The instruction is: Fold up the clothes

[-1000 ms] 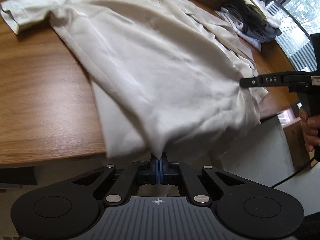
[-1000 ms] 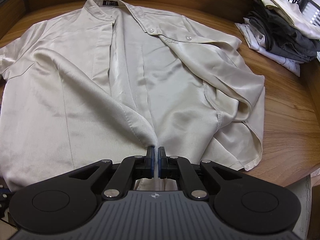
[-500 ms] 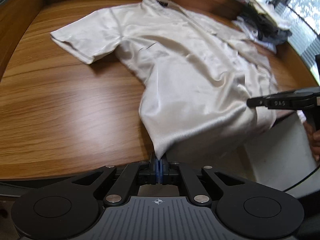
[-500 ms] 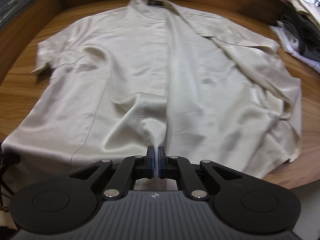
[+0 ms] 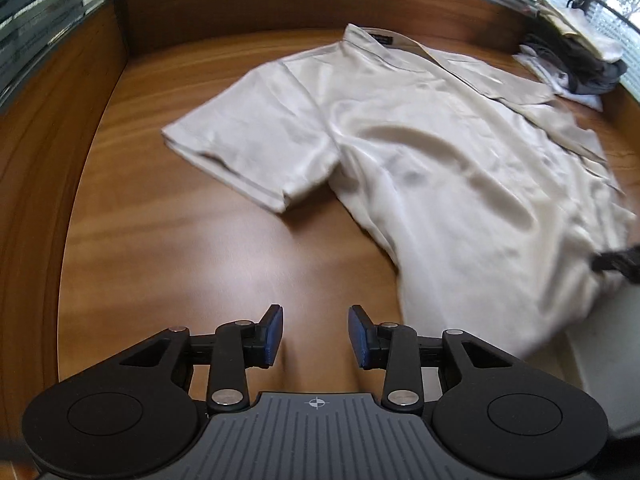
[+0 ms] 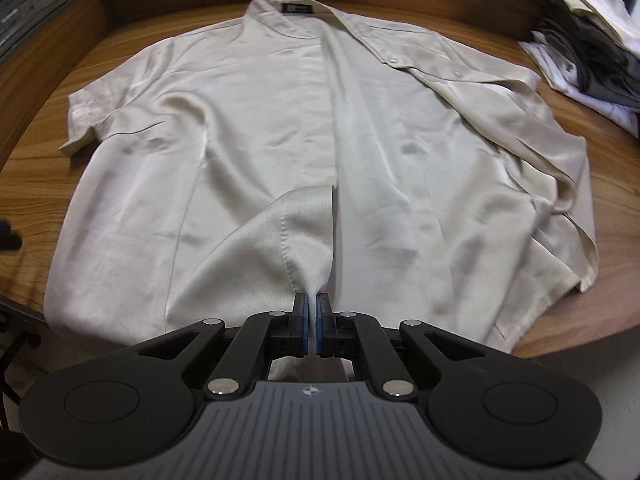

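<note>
The cream short-sleeved shirt point(image 6: 320, 128) lay spread on the wooden bench point(image 5: 180, 248); the right gripper point(image 6: 312, 322) pinched its front hem at 6 o'clock, while the left gripper point(image 5: 316, 332) was opening, fingers empty

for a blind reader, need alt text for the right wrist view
The right gripper pinches the bottom front edge of a cream short-sleeved shirt spread open on a wooden table. A pile of other clothes sits at the far right.

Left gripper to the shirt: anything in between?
Nothing visible. The left gripper, jaws opening and empty, hangs over bare table; the shirt lies ahead to its right, with only wood between. The right gripper pinches the hem.
</note>
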The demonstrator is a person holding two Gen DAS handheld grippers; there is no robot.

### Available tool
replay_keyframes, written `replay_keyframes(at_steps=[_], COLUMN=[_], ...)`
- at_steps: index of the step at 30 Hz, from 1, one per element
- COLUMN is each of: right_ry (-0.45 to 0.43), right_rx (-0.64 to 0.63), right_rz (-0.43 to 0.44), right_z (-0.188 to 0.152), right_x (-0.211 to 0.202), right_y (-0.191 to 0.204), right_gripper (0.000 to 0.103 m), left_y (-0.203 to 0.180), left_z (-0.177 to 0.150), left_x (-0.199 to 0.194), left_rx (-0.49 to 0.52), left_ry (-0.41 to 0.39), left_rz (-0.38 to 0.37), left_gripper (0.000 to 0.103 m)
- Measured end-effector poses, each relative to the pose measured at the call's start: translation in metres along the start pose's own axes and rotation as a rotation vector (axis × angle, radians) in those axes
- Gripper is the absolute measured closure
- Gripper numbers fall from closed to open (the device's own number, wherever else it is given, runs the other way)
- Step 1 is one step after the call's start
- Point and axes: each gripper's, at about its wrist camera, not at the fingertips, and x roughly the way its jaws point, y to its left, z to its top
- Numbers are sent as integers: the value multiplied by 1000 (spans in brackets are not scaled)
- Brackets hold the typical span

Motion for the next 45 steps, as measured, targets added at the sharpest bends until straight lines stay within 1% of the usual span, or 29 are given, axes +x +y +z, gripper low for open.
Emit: replay_keyframes(at_steps=[2, 7, 12, 13, 15, 16, 18, 20, 24, 27, 29, 32, 34, 35, 37, 40, 42, 43, 45], right_ry=[5, 15, 17, 17, 17, 18, 17, 12, -32, -62, -45, 25, 49, 51, 42, 20, 2, -2, -7], right_rx=[15, 46, 77, 84, 96, 101, 106, 113, 125, 132, 106, 82, 77, 74, 75, 110, 142, 159, 200], right_rz=[-4, -9, -12, -12, -12, -11, -8, -7, -16, -20, -27, -36, -25, -23, -23, -34, -58, -71, -100], right_z=[-2, -7, -10, -11, -11, -11, -11, -10, -5, 2, 4, -1, -4, -5, -4, 0, 3, 5, 7], right_x=[-1, -1, 0, 0, 1, 1, 2, 2, -7, -13, -10, 3, 5, 3, -7, -24, -35, -40, -45], right_y=[-2, -5, -6, -6, -7, -7, -8, -7, -9, -11, -10, -9, -11, -12, -15, -32, -50, -61, -88], right_gripper=[99, 99, 99, 99, 99, 99, 99, 99, 99, 99, 99, 99, 97, 93, 92, 92, 88, 88, 84], left_y=[4, 4, -1, -1, 0, 1, 6, 11, 30, 37, 36, 32, 31, 31, 32, 28, 23, 18, 8], left_z=[14, 41, 59, 62, 68, 71, 81, 91, 114, 119, 117, 106, 100, 97, 95, 91, 87, 85, 81], left_x=[12, 40, 60, 64, 67, 68, 67, 66, 72, 75, 75, 79, 78, 77, 71, 57, 49, 44, 35], left_rx=[20, 84, 126, 134, 138, 137, 125, 114, 58, 52, 61, 66, 60, 56, 36, 5, -8, -15, -33], left_ry=[-6, -1, 1, -3, -15, -23, -46, -69, -65, -46, -38, -5, 10, 13, 16, 4, -2, -7, -13], left_rz=[16, 25, 56, 63, 69, 69, 95, 121, 166, 157, 160, 177, 176, 172, 152, 148, 145, 142, 136], left_gripper=[64, 64, 65, 73, 96, 96, 97, 97, 97, 97, 97, 95, 90, 88, 84, 77, 72, 70, 69])
